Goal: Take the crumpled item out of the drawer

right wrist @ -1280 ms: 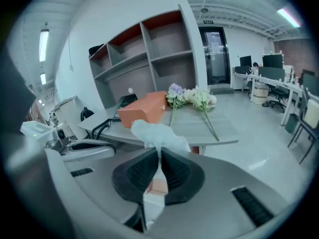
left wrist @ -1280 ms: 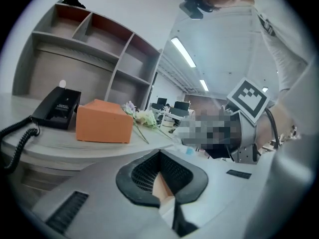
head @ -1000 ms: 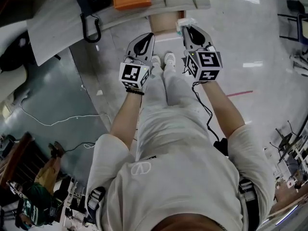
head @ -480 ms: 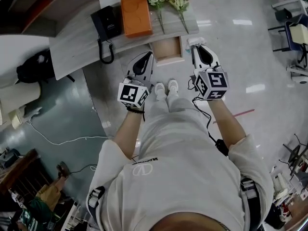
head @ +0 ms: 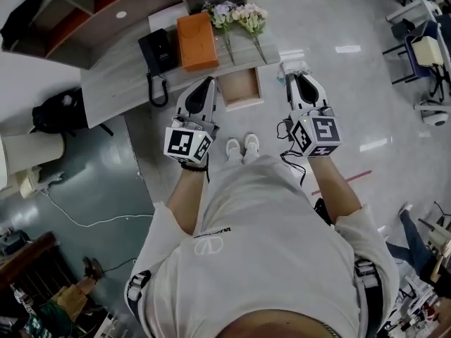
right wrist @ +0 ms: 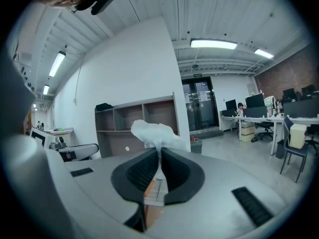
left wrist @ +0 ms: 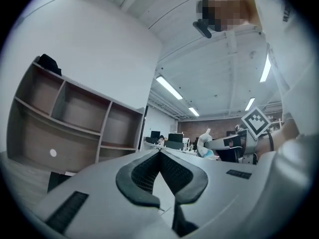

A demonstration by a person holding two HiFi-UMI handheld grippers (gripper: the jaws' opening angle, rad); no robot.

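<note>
While the person stands over the desk [head: 113,76], the left gripper [head: 204,84] is held up with its jaws pressed together on nothing. Between the two grippers and below them, the drawer [head: 239,90] stands pulled out. The right gripper [head: 292,76] has its jaws nipped tight on the crumpled item [right wrist: 152,132], a white wad poking out just past its tips, clear of the drawer.

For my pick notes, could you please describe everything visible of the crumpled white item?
The crumpled item is white, thin and wrinkled, like tissue or soft film. Its pinched neck sits between the closed jaws of the right gripper, and the rest puffs out past the tips in an irregular lump. It is held in the air, outside the open drawer, touching nothing else in view.
</note>
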